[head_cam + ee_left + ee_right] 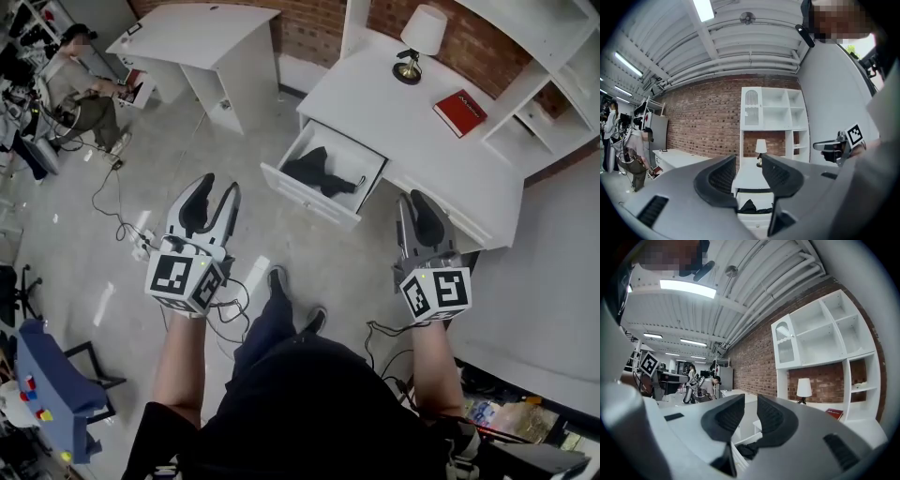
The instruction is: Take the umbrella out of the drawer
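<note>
The umbrella lies in the open drawer, ahead of both grippers. I'd carry the right gripper over the drawer front, widen it, and take the bundle mid-length. Its jaws stand narrowly apart, and the left gripper is spread wider. Both are empty and point level.
</note>
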Demonstrator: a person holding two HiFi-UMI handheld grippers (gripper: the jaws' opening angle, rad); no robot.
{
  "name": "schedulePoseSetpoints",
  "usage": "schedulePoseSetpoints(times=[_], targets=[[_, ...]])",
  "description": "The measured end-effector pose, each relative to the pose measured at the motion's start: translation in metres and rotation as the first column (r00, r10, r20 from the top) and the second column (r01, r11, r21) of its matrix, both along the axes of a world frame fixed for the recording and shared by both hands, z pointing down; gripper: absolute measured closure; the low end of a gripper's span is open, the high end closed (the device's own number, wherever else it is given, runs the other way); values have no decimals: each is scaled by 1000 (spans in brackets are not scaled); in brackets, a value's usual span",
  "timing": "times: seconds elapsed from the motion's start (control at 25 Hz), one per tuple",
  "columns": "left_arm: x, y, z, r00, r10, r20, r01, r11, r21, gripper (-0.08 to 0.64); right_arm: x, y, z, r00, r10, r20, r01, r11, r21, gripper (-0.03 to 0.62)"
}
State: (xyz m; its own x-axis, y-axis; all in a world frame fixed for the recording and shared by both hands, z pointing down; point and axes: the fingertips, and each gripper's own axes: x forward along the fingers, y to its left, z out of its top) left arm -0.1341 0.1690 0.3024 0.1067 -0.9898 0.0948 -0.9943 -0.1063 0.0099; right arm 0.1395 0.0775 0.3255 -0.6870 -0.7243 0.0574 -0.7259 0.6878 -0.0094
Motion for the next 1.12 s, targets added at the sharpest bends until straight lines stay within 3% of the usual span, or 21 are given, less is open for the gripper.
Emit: schedulePoseSetpoints(times=[0.48,0.76,1.12], targets=[[-53,-114,27,995,94,-21,-94,996,-7,401,-54,-78,22,996,40,-81,-41,999,-11,508],[-103,-182,43,986,160,-53,-162,986,-41,400,-97,-129,33,988,93,-120,-100,994,-51,502],[-132,-238,73,973,218,-83,-224,971,-78,400,-123,-171,59,975,136,-175,-156,983,-101,492]])
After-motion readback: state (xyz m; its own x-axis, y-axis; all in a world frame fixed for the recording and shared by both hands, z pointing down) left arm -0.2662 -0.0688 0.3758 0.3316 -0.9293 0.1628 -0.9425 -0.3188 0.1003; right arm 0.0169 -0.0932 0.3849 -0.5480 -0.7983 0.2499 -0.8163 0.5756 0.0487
